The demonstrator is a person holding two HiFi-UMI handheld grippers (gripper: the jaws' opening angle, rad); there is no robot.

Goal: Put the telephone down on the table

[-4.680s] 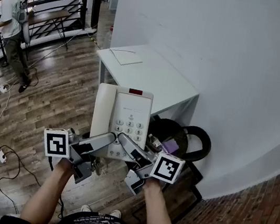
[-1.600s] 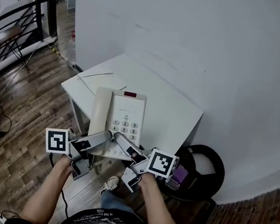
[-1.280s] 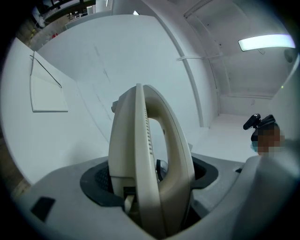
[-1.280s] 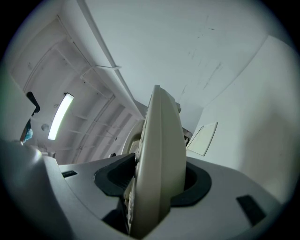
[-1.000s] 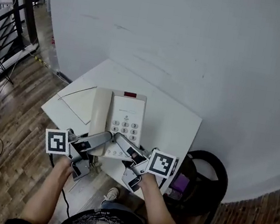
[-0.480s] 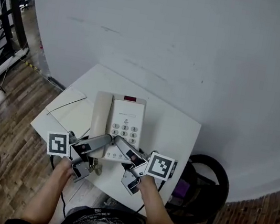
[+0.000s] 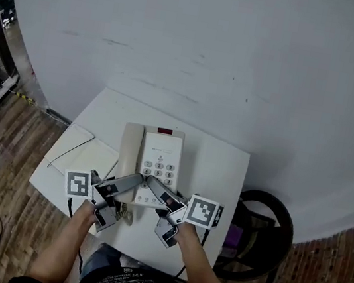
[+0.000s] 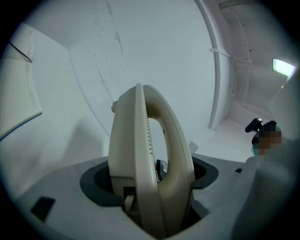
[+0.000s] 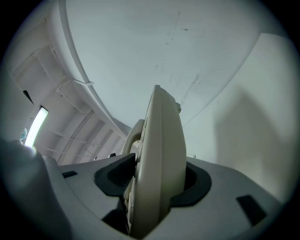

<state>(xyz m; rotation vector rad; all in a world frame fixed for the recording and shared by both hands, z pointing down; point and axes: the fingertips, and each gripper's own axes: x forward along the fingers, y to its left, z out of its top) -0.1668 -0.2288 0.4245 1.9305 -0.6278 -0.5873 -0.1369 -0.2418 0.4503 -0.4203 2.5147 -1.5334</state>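
Observation:
The beige telephone (image 7: 150,163), with its handset on the left and its keypad facing up, lies flat over the near half of the white table (image 7: 216,171). Whether its base touches the top I cannot tell. My left gripper (image 7: 131,181) is shut on the near left edge under the handset. My right gripper (image 7: 158,188) is shut on the near right edge. In the left gripper view the telephone (image 8: 150,154) stands edge-on between the jaws of the gripper (image 8: 152,190). The right gripper view shows the telephone body (image 9: 159,159) clamped the same way in the gripper (image 9: 152,187).
An open white notebook (image 7: 84,152) lies on the table's left part, beside the telephone. A black round chair (image 7: 263,229) stands right of the table. The white wall (image 7: 211,56) rises just behind the table. Wooden floor lies at the left.
The view has closed in on the table and wall. The telephone, held by both grippers throughout, now sits over the tabletop instead of in front of its near edge.

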